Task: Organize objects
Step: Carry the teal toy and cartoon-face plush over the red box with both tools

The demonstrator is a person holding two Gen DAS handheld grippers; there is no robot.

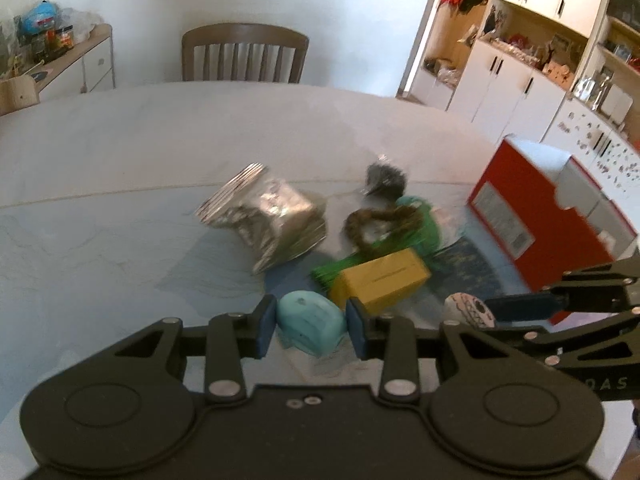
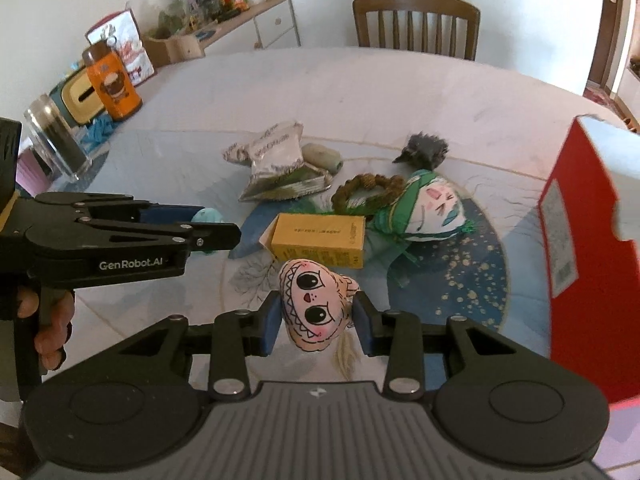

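Observation:
My left gripper [image 1: 311, 326] is shut on a turquoise rounded object [image 1: 310, 322] low over the table; in the right wrist view the object [image 2: 206, 215] peeks out between that gripper's fingers. My right gripper [image 2: 317, 330] is shut on a small doll head [image 2: 314, 304] with big eyes, its pale hair hanging below. Ahead lie a yellow box [image 2: 318, 240], silver foil pouches [image 2: 276, 164], a brown braided ring [image 2: 368, 192], a green-wrapped doll [image 2: 424, 208] and a grey fuzzy object [image 2: 426, 148].
A red and white box [image 2: 592, 240] stands at the right on the round table [image 2: 400, 92]. An orange bottle [image 2: 114, 88], a glass jar [image 2: 56, 140] and a tissue box [image 2: 76, 96] stand far left. A wooden chair [image 2: 416, 24] sits behind. A hand [image 2: 48, 320] holds the left gripper's handle.

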